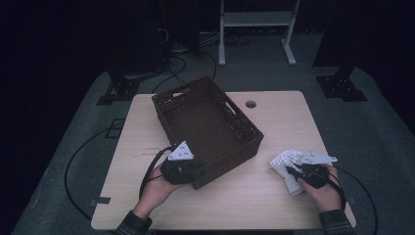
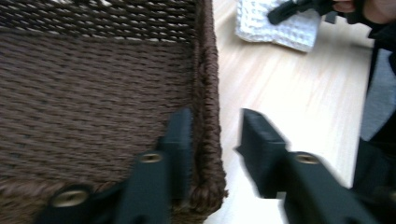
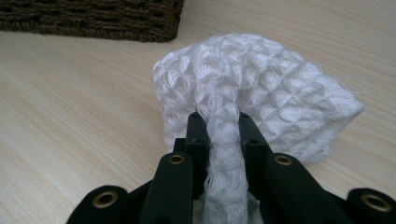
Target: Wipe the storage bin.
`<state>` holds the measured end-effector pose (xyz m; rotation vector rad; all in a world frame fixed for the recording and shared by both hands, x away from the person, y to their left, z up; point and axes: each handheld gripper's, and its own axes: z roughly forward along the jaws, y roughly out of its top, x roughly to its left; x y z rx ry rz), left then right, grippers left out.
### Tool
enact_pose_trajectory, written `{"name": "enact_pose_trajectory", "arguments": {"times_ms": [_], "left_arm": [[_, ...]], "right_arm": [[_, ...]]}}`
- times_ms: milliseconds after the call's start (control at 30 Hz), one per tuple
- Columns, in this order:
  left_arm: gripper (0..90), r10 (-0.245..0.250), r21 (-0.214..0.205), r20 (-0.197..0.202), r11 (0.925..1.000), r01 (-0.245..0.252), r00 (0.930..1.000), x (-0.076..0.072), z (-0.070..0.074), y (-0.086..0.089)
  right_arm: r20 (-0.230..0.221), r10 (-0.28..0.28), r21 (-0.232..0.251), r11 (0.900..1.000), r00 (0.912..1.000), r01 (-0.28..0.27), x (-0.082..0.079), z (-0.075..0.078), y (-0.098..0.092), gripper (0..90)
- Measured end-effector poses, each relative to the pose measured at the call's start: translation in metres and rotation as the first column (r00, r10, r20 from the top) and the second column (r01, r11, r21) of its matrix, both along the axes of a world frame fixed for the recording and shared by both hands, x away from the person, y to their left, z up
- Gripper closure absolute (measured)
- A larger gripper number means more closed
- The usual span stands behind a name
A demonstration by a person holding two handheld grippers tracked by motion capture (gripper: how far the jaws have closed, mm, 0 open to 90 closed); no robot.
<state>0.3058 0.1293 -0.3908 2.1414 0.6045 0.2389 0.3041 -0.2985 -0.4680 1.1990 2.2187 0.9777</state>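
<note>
The right gripper [image 3: 218,122] is pinching a fold of the white waffle-weave cloth [image 3: 261,88] between its jaws, which are clenched tight on the bunched fabric. The cloth is sitting on the wooden surface [image 1: 254,196] just off the near right corner of the brown woven basket [image 1: 205,128], close to it but not touching. Most of the cloth is resting on the surface in a loose mound, so the grip is probably serving to gather it before a lift rather than carrying its weight.

The left gripper [image 2: 212,135] is straddling the basket's near wall at its near left corner. One of its jaws is standing inside the basket against the weave, the other outside over the bare surface with a clear gap between it and the wall. The jaws are standing released around the wall, not pressing on it. Placed like this, the left hand [image 1: 159,183] is likely there to steady or position the basket so that it stays put while the cloth goes in.

The basket is lying at an angle across the middle of the surface, its open top facing up and its inside bare, which suits it as the receiving place for the cloth.
</note>
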Motion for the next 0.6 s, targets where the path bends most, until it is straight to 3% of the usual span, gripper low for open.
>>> {"name": "enact_pose_trajectory", "arguments": {"times_ms": [133,233,400,600], "left_arm": [[39.8,0.037,-0.046,0.008,0.9983,-0.037,0.9993,-0.001,0.004,0.011],[29.7,0.084,-0.052,0.024,0.9952,-0.083,0.9961,-0.003,0.007,0.021],[21.9,0.144,-0.058,0.041,0.9882,-0.142,0.9887,-0.005,0.003,0.037],[10.5,0.182,-0.046,0.026,0.9824,-0.181,0.9829,-0.006,-0.010,0.048]], "right_arm": [[0.001,0.000,0.000,1.0000,1.0000,0.000,0.000,0.000,-0.001,77.9],[0.000,0.000,0.001,1.0000,1.0000,0.000,0.000,-0.001,-0.001,77.9],[0.001,0.002,-0.004,1.0000,1.0000,-0.002,0.001,-0.001,-0.001,77.9],[-0.002,0.001,-0.006,1.0000,1.0000,-0.001,0.001,-0.001,0.000,77.9]]}}
